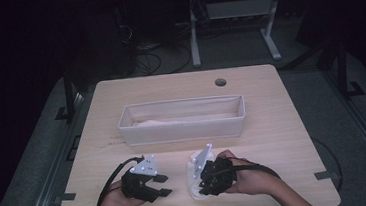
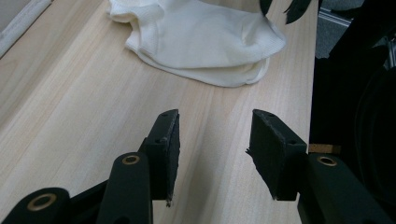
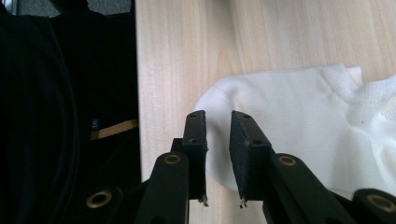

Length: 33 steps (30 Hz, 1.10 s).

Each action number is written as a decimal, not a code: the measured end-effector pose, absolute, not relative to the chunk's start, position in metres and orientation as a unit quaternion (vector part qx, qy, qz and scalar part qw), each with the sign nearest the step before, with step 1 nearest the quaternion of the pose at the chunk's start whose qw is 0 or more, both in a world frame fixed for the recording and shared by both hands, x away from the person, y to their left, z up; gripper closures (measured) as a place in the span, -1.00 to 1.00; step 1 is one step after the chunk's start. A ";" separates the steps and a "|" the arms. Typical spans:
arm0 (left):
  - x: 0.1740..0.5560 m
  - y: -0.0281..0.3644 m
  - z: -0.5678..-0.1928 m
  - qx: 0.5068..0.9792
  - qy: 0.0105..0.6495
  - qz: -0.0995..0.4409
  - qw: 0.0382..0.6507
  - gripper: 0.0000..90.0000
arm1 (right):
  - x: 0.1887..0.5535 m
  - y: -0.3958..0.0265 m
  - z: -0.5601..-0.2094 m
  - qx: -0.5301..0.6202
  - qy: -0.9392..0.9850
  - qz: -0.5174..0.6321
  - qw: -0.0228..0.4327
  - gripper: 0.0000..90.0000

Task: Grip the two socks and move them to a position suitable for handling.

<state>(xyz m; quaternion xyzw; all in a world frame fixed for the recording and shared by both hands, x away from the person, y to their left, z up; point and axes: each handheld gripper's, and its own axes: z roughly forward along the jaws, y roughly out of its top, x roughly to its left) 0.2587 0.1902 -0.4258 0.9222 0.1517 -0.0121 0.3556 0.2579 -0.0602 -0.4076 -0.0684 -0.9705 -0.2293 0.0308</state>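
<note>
A pair of white socks (image 1: 193, 176) lies stacked near the table's front edge, right of centre. My right gripper (image 1: 202, 187) hangs over it, pointing back toward the table's front edge. In the right gripper view its jaws (image 3: 218, 116) stand a narrow gap apart above the toe end of the socks (image 3: 299, 121), with no cloth pinched between the pads. My left gripper (image 1: 163, 184) rests to the left of the socks, open and empty. In the left gripper view its jaws (image 2: 215, 126) point across bare wood at the socks (image 2: 205, 42).
A long white fabric bin (image 1: 183, 131) stands across the middle of the wooden table, with pale cloth inside. A round cable hole (image 1: 220, 82) sits at the back. The table's front edge (image 3: 137, 93) runs close beside the right gripper.
</note>
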 end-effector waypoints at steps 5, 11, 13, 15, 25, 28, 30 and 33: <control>0.259 0.191 -0.426 0.922 0.151 -0.012 0.355 0.17 | 0.261 -0.055 -0.422 -0.065 -0.974 -0.215 0.035 0.74; 0.259 0.191 -0.426 0.922 0.152 -0.012 0.355 0.17 | 0.262 -0.054 -0.421 -0.061 -0.975 -0.208 0.038 0.92; 0.259 0.191 -0.426 0.922 0.152 -0.012 0.356 0.17 | 0.262 -0.055 -0.414 -0.063 -0.975 -0.211 0.029 0.92; 0.259 0.190 -0.426 0.922 0.152 -0.012 0.357 0.17 | 0.263 -0.056 -0.404 -0.067 -0.973 -0.219 0.020 0.92; 0.258 0.192 -0.425 0.922 0.152 -0.011 0.357 0.17 | 0.262 -0.039 -0.420 -0.070 -0.976 -0.206 0.030 0.90; 0.259 0.191 -0.425 0.922 0.150 -0.011 0.356 0.16 | 0.262 -0.038 -0.426 -0.072 -0.976 -0.203 0.041 0.79; 0.258 0.191 -0.425 0.922 0.150 -0.011 0.357 0.16 | 0.262 -0.040 -0.424 -0.073 -0.975 -0.208 0.042 0.70; 0.258 0.189 -0.425 0.922 0.150 -0.011 0.357 0.16 | 0.264 -0.045 -0.413 -0.079 -0.970 -0.228 0.030 0.70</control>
